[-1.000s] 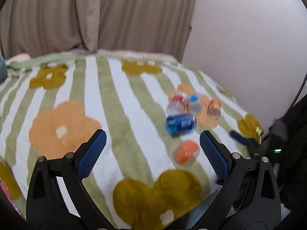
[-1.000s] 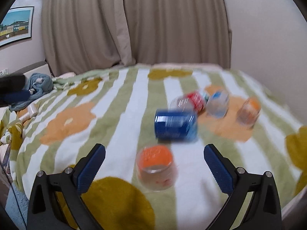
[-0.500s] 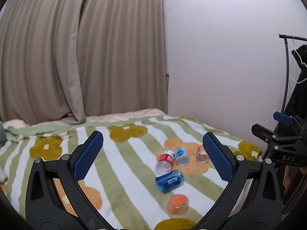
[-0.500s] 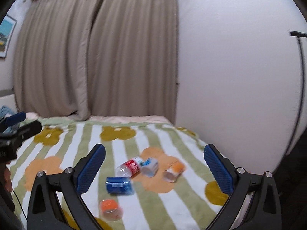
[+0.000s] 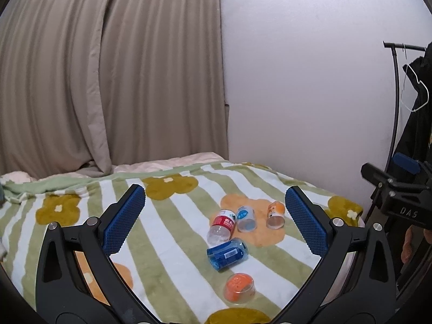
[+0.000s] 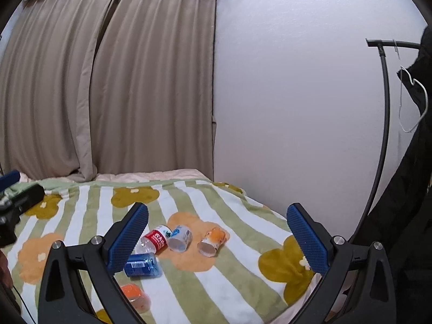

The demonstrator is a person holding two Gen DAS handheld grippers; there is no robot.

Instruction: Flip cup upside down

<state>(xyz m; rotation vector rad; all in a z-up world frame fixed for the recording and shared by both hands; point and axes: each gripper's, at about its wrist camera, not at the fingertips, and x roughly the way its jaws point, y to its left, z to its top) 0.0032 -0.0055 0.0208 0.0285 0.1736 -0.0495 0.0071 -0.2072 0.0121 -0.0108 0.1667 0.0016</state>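
Both the left gripper (image 5: pixel 215 216) and right gripper (image 6: pixel 217 236) hang wide apart and empty above the striped flower blanket (image 5: pixel 167 224), where the orange-bottomed cup (image 5: pixel 239 288) stands upside down near the blanket's near edge, just beside the blue can (image 5: pixel 227 253).

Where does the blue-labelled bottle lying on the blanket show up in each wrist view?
Left wrist view: the blue-labelled bottle lies on its side right of centre, low in the picture, between the open fingers.
Right wrist view: it sits lower left, just right of the left finger's blue pad.
Shared landmark: the red-labelled bottle lies just behind it in both views.
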